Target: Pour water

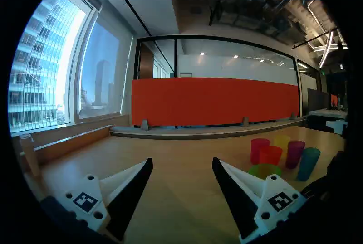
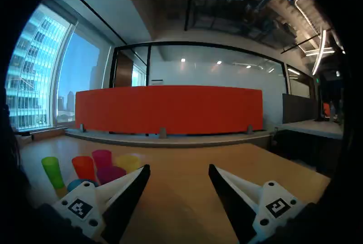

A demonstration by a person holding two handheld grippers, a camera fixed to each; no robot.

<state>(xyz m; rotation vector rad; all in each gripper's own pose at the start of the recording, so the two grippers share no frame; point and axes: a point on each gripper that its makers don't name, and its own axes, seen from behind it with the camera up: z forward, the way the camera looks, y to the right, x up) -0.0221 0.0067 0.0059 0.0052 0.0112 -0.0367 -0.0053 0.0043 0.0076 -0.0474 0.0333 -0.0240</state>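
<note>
The left gripper [image 1: 181,162] has its two white, black-edged fingers spread wide apart, with only bare wood showing between them and nothing in their grasp; each finger carries a square black-and-white marker near its base. They point across a pale wooden table [image 1: 181,189] toward its far edge, where a long orange-red divider panel [image 1: 213,101] stands upright along the whole width. A cluster of coloured cups [image 1: 271,154] sits on the table toward its right edge, just beyond the right finger: a green cup [image 1: 264,170] nearest, a teal cup [image 1: 308,163] at the right, a magenta cup [image 1: 295,153], a yellow cup [image 1: 281,142] and a red cup [image 1: 259,150] behind. Whether any of them holds water cannot be told. Large windows [image 1: 45,80] run along the table's left side. In the right gripper view, the right gripper [image 2: 179,168] is likewise wide open and holds nothing, hovering over the same table; there the cups stand low at the left, just beside and partly behind its left finger.
</note>
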